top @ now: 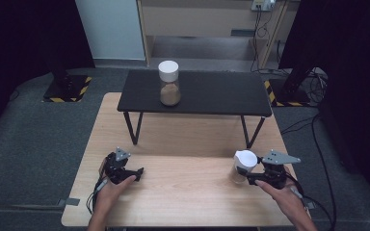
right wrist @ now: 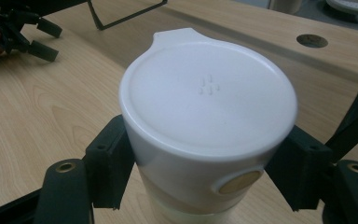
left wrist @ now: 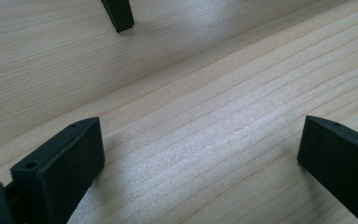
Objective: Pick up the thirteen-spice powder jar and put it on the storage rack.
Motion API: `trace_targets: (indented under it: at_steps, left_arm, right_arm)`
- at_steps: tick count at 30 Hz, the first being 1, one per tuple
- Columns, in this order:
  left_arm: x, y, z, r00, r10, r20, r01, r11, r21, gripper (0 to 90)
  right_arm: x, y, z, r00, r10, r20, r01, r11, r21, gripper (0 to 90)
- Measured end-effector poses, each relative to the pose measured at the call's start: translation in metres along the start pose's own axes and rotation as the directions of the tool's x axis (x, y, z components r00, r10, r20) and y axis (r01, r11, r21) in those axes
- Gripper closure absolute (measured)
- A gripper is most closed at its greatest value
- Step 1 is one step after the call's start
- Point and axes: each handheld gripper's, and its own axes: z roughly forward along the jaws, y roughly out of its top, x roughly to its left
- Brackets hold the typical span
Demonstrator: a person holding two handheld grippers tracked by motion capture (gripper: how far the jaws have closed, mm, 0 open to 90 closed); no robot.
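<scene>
The right tool [right wrist: 205, 172] clamps a clear jar [right wrist: 200, 186] with a white tabbed lid [right wrist: 208, 105] on the wooden bench [top: 183, 192]; the left tool [left wrist: 200, 158] gapes wide, empty.

**A recording lab, not a home**

This looks like a lab or studio set up for recording. Well beyond both grippers, black curtains [top: 24, 33] hang at either side, and stand bases edged with yellow-and-black hazard tape [top: 67, 89] sit on grey carpet [top: 29, 144]. Cables [top: 313, 125] trail over the floor past the right gripper [top: 250, 179]. A pale wooden table [top: 183, 192] lies under the tools, with a small black bench [top: 207, 94] ahead of them.
</scene>
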Motion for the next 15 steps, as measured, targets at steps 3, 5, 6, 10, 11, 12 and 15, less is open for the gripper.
trace_targets:
  at_steps: [3,5,6,10,11,12,15]
  left_arm:
    - [0.000,0.000,0.000,1.0000,0.000,0.000,0.000,1.0000,0.000,0.0]
    - [0.000,0.000,0.000,1.0000,0.000,0.000,0.000,1.0000,0.000,0.0]
    - [0.000,0.000,0.000,1.0000,0.000,0.000,0.000,1.0000,0.000,0.0]
    - [0.000,0.000,0.000,1.0000,0.000,0.000,0.000,1.0000,0.000,0.0]
    - [0.000,0.000,0.000,1.0000,0.000,0.000,0.000,1.0000,0.000,0.0]
    - [0.000,0.000,0.000,1.0000,0.000,0.000,0.000,1.0000,0.000,0.0]
    - [0.000,0.000,0.000,1.0000,0.000,0.000,0.000,1.0000,0.000,0.0]
  right_arm:
    - [0.000,0.004,-0.003,0.9999,-0.013,0.004,0.013,1.000,0.002,31.3]
    - [-0.001,0.008,-0.004,0.9998,-0.017,0.004,0.017,1.000,0.008,31.3]
    - [-0.001,0.009,-0.004,0.9998,-0.019,0.005,0.019,1.000,0.010,31.4]
    - [0.001,0.018,-0.005,0.9996,-0.025,0.016,0.024,0.999,0.026,31.4]
    - [0.001,0.020,-0.005,0.9994,-0.029,0.017,0.029,0.999,0.031,31.3]
    - [0.001,0.020,-0.005,0.9994,-0.029,0.017,0.029,0.999,0.031,31.3]
    - [0.002,0.027,-0.006,0.9994,-0.032,0.012,0.032,0.999,0.035,31.3]
